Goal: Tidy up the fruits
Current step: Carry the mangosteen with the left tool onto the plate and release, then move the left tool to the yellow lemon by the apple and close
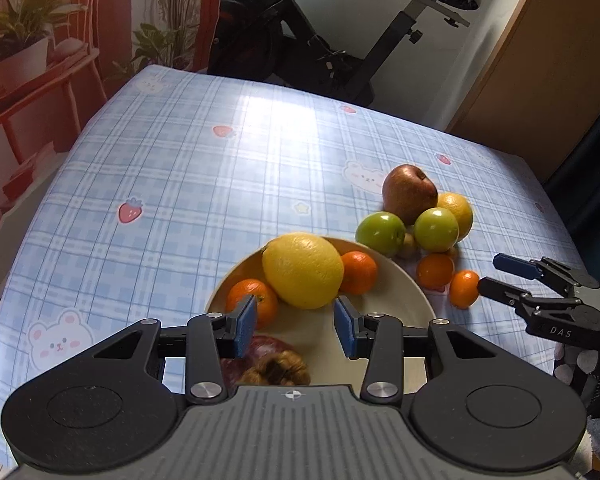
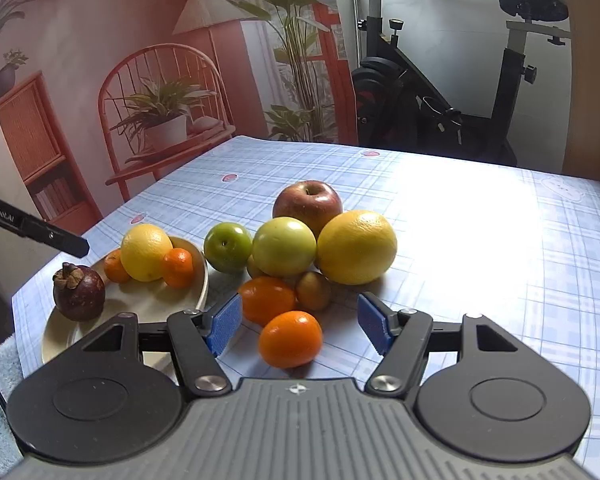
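Fruit-sorting, partly done: a cream plate (image 2: 202,292) on the blue checked tablecloth (image 2: 480,240) already carries a large lemon (image 2: 146,252), two small mandarins (image 2: 179,267) either side of it, and a dark mangosteen (image 2: 79,297) near the front rim. Remaining stock, heaped on the cloth just beside the plate: one red apple (image 2: 307,204), two green apples (image 2: 227,246), one big yellow citrus (image 2: 356,246), a small brownish fruit (image 2: 314,290) tucked in low, and two loose mandarins at the front. Step in hand, by my reckoning: fetching the next piece from the heap. The right gripper (image 2: 298,322) is lined up on the nearest mandarin (image 2: 290,339), blue pads standing wide to either side of it and not touching; nothing held. The left gripper (image 1: 295,325) hangs over the plate with its jaws fairly narrow and empty, the lemon just beyond its tips. Next move calls for the right jaws to come forward a little, close squarely across the mandarin's middle, then lift it clear without nudging its neighbour (image 2: 267,299), which lies almost against it. Item condition: mandarin bright orange, glossy, slightly oval, smooth-skinned; likely firm but apt to roll on the slick cloth.
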`<state>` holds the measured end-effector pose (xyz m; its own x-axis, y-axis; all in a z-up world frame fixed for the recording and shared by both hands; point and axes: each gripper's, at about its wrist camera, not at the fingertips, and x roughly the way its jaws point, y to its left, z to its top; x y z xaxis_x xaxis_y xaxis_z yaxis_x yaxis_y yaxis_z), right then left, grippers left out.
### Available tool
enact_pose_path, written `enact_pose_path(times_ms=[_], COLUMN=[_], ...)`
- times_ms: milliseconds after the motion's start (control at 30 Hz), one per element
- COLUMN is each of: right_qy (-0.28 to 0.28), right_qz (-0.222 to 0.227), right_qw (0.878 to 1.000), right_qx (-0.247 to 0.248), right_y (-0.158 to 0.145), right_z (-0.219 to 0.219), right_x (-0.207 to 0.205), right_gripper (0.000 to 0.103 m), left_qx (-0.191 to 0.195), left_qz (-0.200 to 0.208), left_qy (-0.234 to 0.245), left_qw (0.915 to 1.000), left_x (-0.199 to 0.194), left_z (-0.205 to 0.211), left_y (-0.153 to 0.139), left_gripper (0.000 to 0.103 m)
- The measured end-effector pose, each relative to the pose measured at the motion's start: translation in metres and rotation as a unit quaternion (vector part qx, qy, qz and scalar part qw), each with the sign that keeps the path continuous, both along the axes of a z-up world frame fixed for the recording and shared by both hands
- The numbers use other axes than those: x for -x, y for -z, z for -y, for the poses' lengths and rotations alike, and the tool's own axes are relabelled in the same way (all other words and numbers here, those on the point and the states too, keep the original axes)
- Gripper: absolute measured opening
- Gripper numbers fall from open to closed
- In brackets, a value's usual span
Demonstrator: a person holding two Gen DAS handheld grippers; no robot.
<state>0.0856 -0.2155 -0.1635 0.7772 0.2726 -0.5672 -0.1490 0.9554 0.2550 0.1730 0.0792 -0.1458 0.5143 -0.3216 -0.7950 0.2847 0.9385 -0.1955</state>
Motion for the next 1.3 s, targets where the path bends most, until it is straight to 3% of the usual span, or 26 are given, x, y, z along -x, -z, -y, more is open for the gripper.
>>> enact_pose_path(times_ms=[533,933,1067,1200,1300], right_qy=[-0.020,0.017,0.035,0.048,0.038], right_qz=[0.011,0.052,0.057,0.051,0.041], right_qw=[0.999,0.998,0.998,0.998,0.998], right_qx=[0.032,0.030,0.023,0.010,0.020], right_y=[0.023,0.013,0.011,0.013,0.019], right_z=[-0.014,0.009,0.020,0.032,0.033], right_x=[0.006,-0.001,-0.013,-0.029,-0.038], right_gripper=[0.067,0.067,0.067,0.067,0.067], left_qx=[0.004,0.020,0.036,0.030,0.032], left_qz=[0.015,0.020,0.032,0.032,0.002], left_qy=[0.063,0.048,0.056,0.095,0.111], left_qw=[0.9979,0.9985,0.9973,0.9945,0.9933], left_x=[-0.007,-0.032,-0.052,-0.070,-0.086], left_z=[0.081,0.099,0.125,0.167,0.191], left_y=[-0.001,-0.009,-0.014,-0.014,-0.001], left_gripper=[0.045,0.045,0.044,0.044,0.038])
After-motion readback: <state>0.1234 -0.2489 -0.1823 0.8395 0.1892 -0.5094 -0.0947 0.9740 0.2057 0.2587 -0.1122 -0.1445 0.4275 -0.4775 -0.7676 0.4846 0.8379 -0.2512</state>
